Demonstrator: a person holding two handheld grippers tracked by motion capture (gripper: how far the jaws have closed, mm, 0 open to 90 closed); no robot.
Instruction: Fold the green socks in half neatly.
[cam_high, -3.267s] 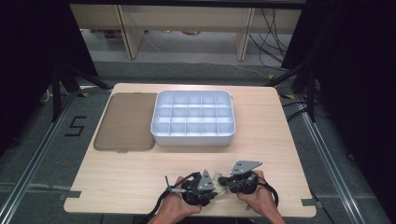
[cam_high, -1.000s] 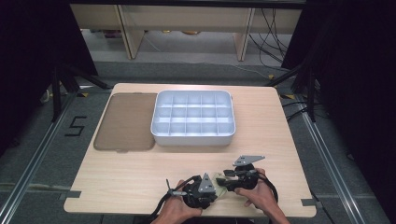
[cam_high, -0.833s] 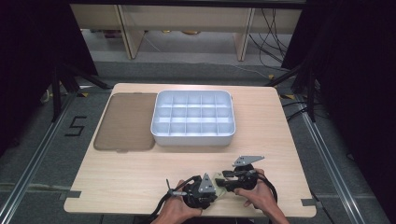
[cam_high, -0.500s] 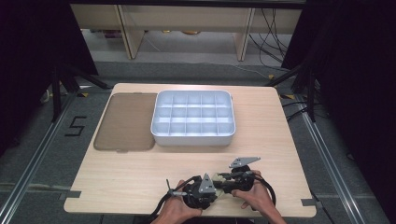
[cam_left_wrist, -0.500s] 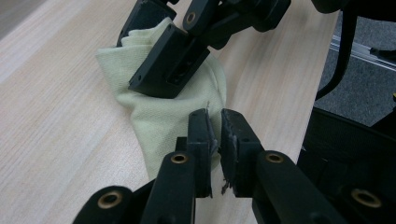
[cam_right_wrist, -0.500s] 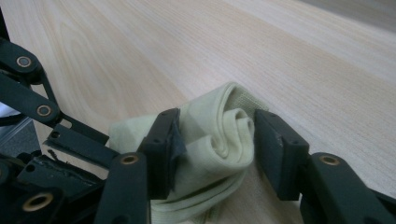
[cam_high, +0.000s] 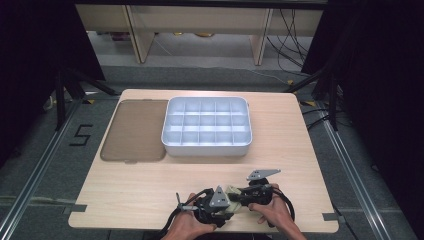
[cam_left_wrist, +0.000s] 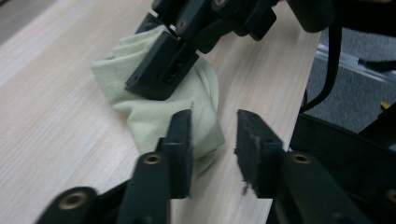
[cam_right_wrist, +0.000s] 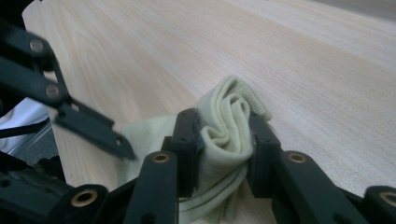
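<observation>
From the high view, one wooden table carries one white compartment tray near its middle, its grid reading as four rows of five cells, twenty in all. One brown flat lid lies just beside the tray on the left, touching or nearly touching it. At the near edge two hands come in, each with one gripper: the left gripper and the right gripper point toward each other, close together. Between them lies one pale yellow-green cloth, small and mostly hidden here. Two grey three-cornered plates show, one on each gripper.

In the left gripper view, the left gripper has its two black jaws standing apart, with bare table showing through the gap; they have just been opening. Its left jaw lies against the edge of the cloth, but nothing is pinched between the pair. The cloth sits bunched on the table, and the right gripper presses down on its far part.

In the right gripper view, the right gripper has its two jaws clamped on one rolled fold of the cloth, which bulges between the pads; these jaws have just been closing. One jaw of the left gripper reaches in from the left, resting on or just above the cloth's flat part.
</observation>
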